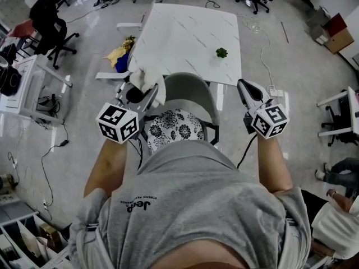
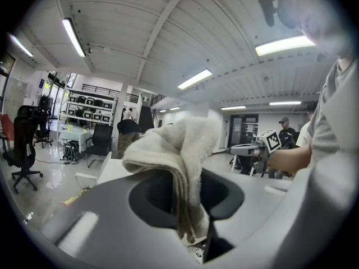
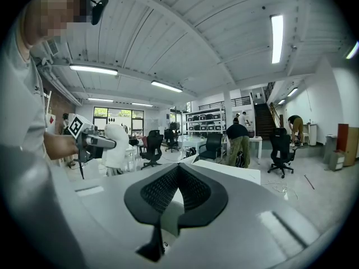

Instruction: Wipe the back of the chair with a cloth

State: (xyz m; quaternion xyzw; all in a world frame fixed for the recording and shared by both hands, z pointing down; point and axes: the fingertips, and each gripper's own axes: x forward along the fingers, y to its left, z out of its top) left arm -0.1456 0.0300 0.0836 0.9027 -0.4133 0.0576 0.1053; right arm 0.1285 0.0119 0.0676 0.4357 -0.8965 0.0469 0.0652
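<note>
In the head view a grey chair stands below me, its curved backrest [image 1: 189, 89] toward the white table [image 1: 188, 35] and a black-and-white flowered cushion [image 1: 174, 129] on the seat. My left gripper [image 1: 141, 94] is shut on a white terry cloth [image 1: 149, 78] held just left of the backrest's top edge. Seen from the left gripper view, the cloth [image 2: 180, 150] bunches up above the jaws and hangs down between them. My right gripper [image 1: 248, 92] hovers off the backrest's right side. Its jaws [image 3: 178, 170] are shut with nothing in them. The right gripper view also shows the cloth [image 3: 116, 144] at left.
A small green plant [image 1: 222, 52] sits on the table. Yellow and blue items [image 1: 121, 55] lie on the floor at the table's left. Black office chairs [image 1: 50, 29] stand at left and back. Cables run over the floor. A seated person's legs [image 1: 336, 172] show at right.
</note>
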